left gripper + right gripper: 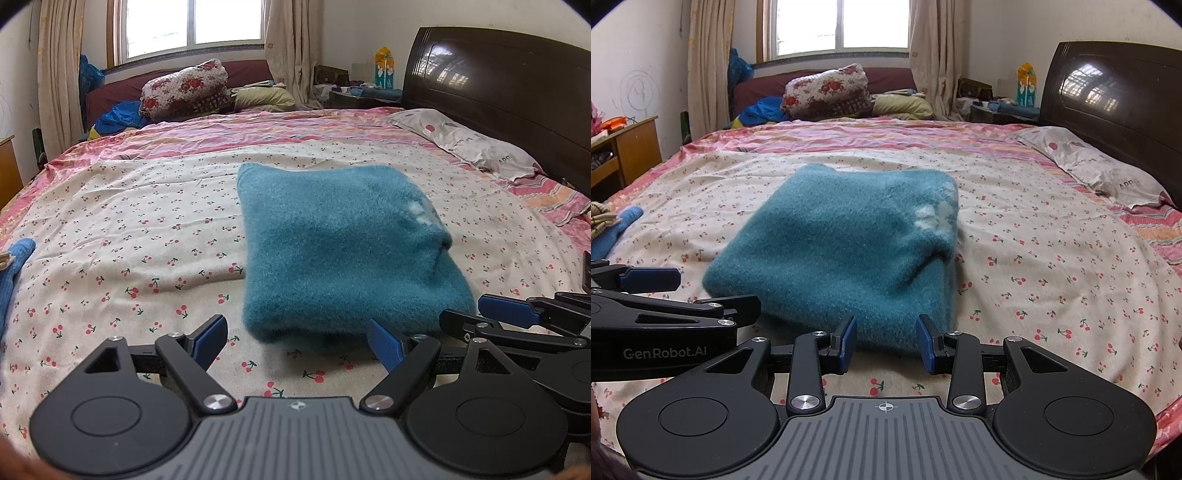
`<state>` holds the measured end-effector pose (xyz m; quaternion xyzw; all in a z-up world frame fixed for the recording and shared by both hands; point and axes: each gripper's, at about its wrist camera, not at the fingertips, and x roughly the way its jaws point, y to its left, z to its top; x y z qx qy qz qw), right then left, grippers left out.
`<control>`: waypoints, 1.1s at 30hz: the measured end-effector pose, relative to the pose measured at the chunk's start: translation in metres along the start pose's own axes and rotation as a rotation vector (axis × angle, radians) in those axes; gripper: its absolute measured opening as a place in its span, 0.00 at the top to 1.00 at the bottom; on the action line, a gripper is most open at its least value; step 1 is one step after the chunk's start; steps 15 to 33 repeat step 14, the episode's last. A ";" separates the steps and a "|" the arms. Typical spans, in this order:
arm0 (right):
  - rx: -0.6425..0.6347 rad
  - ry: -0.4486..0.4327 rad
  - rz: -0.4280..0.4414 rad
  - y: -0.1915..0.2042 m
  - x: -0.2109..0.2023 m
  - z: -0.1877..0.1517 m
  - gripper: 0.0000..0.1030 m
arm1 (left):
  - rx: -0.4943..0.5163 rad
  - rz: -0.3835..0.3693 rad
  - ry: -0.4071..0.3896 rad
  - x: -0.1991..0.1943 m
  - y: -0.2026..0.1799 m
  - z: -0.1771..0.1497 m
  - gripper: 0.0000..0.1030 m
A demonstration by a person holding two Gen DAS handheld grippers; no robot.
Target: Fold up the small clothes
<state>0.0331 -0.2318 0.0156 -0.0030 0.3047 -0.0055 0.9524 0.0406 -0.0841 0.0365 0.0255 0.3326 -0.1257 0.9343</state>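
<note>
Near the middle of the bed, a folded teal sweater is faced by the left gripper and right gripper, both open and empty.

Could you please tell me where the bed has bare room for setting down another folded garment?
The cherry-print sheet lies bare between the teal sweater and the blue garment at the left edge, and again between the sweater and the pillow. The near edge is crowded by both tongs, left and right.
</note>
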 end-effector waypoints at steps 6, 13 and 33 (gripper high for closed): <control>-0.001 0.000 0.000 0.000 0.000 0.000 0.66 | 0.004 0.001 -0.002 0.000 0.000 -0.001 0.17; 0.000 0.001 0.000 0.000 0.000 0.000 0.66 | 0.004 0.000 -0.001 0.000 0.000 -0.001 0.17; 0.000 0.001 0.000 0.000 0.000 0.000 0.66 | 0.003 0.000 0.000 0.000 0.000 -0.001 0.17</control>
